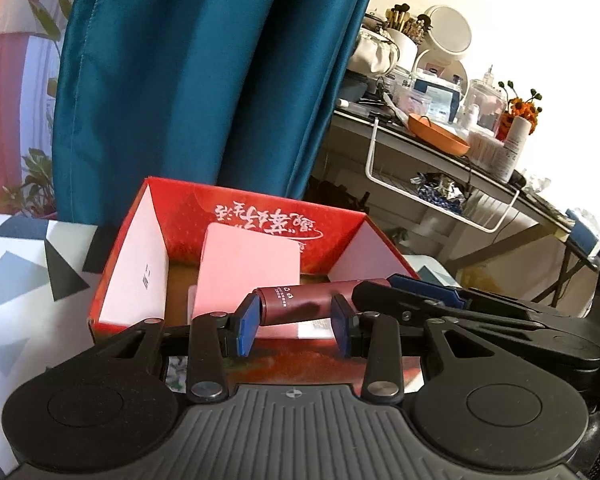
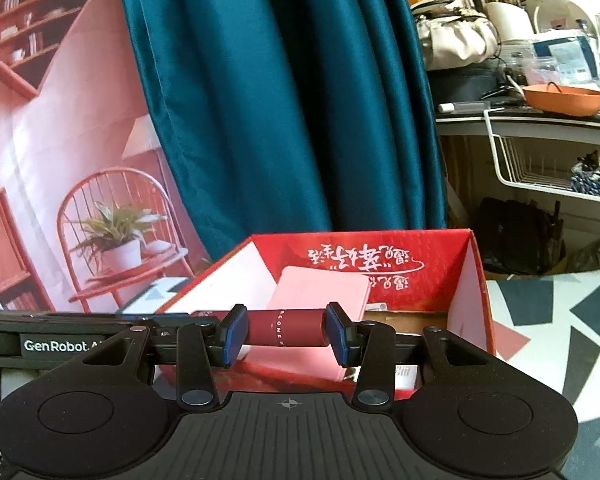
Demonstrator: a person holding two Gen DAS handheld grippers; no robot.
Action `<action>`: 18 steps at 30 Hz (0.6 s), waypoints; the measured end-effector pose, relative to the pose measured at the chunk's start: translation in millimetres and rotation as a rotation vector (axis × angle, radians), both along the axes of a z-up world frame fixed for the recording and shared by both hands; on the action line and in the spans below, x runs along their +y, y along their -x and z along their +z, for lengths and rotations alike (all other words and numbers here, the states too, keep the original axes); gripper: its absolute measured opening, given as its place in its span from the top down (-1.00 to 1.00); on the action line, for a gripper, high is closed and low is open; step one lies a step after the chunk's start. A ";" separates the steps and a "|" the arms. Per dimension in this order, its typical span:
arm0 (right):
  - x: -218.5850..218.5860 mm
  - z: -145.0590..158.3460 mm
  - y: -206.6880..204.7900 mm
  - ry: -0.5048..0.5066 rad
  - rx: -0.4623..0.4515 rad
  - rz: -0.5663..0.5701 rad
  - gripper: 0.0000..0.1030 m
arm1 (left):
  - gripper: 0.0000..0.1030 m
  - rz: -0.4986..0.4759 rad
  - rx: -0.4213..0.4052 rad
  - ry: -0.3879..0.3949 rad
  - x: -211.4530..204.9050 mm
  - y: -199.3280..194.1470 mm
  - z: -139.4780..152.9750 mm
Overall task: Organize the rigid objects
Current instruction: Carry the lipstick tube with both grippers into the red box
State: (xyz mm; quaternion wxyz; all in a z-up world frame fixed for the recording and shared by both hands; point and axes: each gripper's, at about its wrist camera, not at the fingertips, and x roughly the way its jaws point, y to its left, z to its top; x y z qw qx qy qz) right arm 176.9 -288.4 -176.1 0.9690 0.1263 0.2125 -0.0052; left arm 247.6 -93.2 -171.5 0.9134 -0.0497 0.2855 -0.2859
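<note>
Over the red box's near edge, my right gripper clamped the maroon tube endwise, its length crosswise between the pads; my left gripper flanked it, contact unclear.

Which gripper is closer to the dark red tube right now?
Right. The right gripper has the dark red tube end to end between its pads, apparently clamped. The left gripper is open, with the tube just beyond its fingertips.

Surface has a white cover with grey, black and red triangles. Open red box sits directly on it, by the teal curtain.
</note>
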 end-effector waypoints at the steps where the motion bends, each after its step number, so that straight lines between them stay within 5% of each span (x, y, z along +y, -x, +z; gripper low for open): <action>1: -1.0 -2.5 -4.2 0.003 0.008 -0.001 0.22 | 0.23 0.002 -0.001 -0.007 -2.1 -3.6 -1.1; 18: -32.7 -42.6 -34.9 -0.096 0.100 -0.064 0.23 | 0.23 -0.031 0.063 -0.067 -24.0 -38.6 -24.8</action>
